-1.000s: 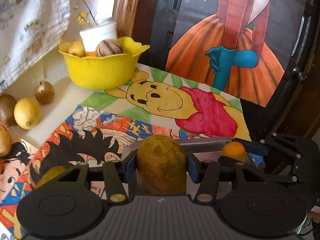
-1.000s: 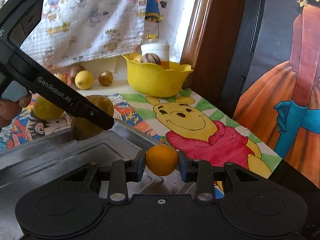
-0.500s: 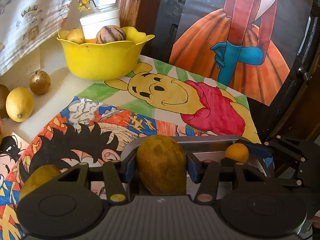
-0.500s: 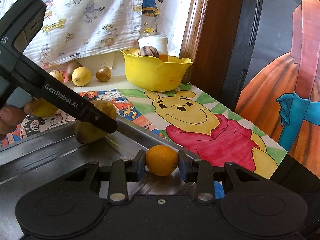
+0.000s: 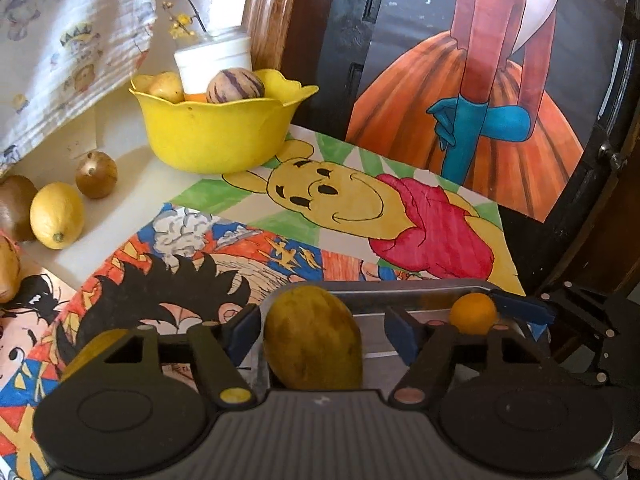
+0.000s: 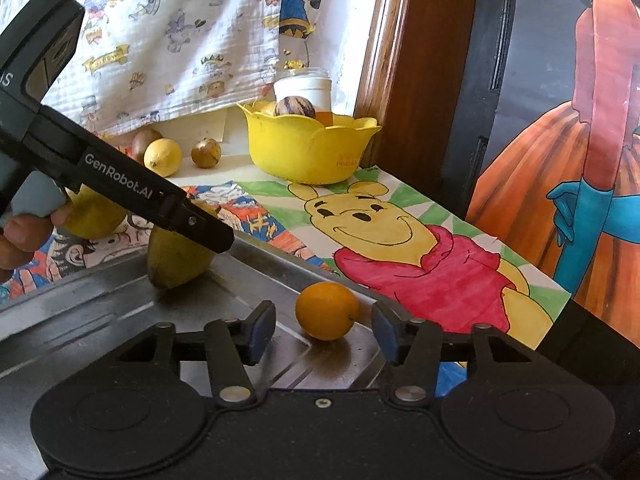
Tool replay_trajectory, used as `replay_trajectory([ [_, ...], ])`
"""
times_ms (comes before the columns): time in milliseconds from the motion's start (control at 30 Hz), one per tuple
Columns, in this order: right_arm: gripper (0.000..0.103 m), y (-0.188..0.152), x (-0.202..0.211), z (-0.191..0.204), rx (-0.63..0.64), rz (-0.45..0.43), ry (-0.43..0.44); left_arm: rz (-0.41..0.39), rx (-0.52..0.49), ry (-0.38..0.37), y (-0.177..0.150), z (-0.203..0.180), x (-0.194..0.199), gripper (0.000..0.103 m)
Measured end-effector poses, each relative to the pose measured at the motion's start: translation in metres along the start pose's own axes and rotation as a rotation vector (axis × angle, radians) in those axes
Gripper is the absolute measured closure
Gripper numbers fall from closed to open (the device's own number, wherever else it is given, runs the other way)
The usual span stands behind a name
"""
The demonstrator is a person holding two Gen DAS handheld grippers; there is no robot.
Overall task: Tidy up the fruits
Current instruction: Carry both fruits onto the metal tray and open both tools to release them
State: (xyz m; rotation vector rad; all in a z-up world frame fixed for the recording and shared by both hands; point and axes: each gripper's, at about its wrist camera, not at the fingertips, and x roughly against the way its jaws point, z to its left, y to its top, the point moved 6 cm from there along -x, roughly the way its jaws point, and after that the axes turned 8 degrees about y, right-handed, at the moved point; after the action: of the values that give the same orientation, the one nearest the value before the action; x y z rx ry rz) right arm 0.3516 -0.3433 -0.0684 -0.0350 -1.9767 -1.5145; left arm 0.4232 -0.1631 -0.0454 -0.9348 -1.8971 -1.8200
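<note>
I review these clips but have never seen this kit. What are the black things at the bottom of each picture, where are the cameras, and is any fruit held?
No robot here: a person holds a two-finger gripper in each hand, each with a camera looking along its jaws. The left gripper straddles a mango; the right gripper straddles an orange. Both fruits sit on a metal tray. Both pairs of jaws have just been opening and stand clear of the fruit, so nothing is held. Behind are a yellow bowl of fruit, a lemon and cartoon drawings on the table.
</note>
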Motion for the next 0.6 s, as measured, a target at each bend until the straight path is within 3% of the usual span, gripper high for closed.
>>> replay_trajectory([
  [400, 0.012, 0.019, 0.051, 0.027, -0.022, -0.071, -0.004, -0.083, 0.050, 0.026, -0.006, 0.007, 0.057, 0.002],
  [600, 0.001, 0.021, 0.080, 0.052, -0.035, -0.098, 0.018, -0.128, 0.056, 0.056, -0.020, 0.012, 0.100, 0.001],
])
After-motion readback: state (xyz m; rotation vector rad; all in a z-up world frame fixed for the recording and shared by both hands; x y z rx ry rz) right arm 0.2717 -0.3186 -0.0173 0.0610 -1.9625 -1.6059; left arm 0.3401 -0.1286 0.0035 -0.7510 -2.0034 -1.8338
